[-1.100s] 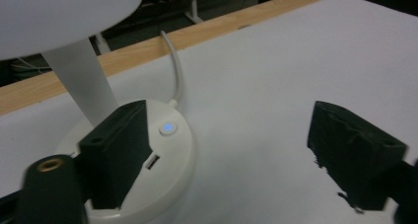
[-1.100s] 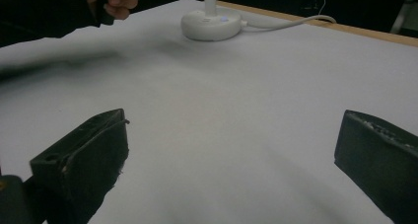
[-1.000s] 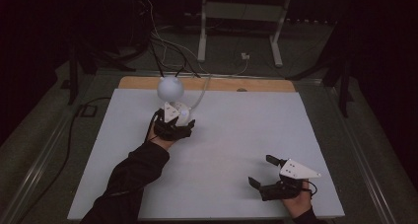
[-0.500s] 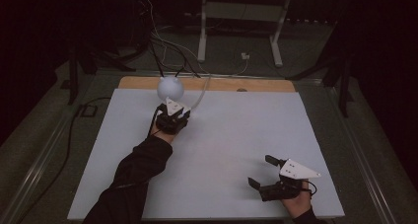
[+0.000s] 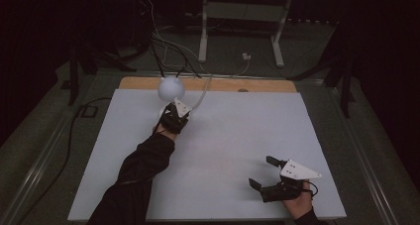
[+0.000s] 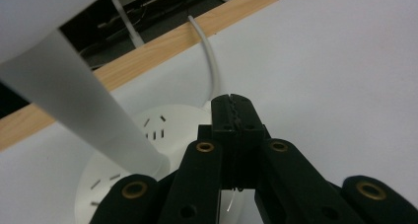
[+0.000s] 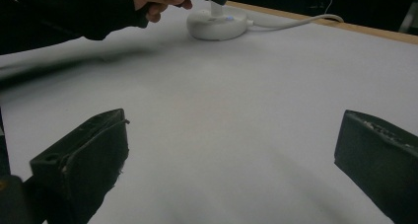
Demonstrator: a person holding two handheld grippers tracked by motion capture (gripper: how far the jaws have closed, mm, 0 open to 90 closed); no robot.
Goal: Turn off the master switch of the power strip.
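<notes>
Reaching farther up the table (image 5: 228, 136) since a second ago, the left hand-held gripper (image 5: 174, 117) now sits at the white lamp (image 5: 171, 88) near the far-left edge; the right hand-held gripper (image 5: 270, 178) rests near the front-right corner, jaws apart. From the left gripper view, the black jaws are pressed together over the lamp's round base (image 6: 148, 135), beside its stem (image 6: 84, 105) and white cord (image 6: 209, 66). From the right gripper view, both jaws stand wide apart, with the lamp base (image 7: 217, 24) far off.
</notes>
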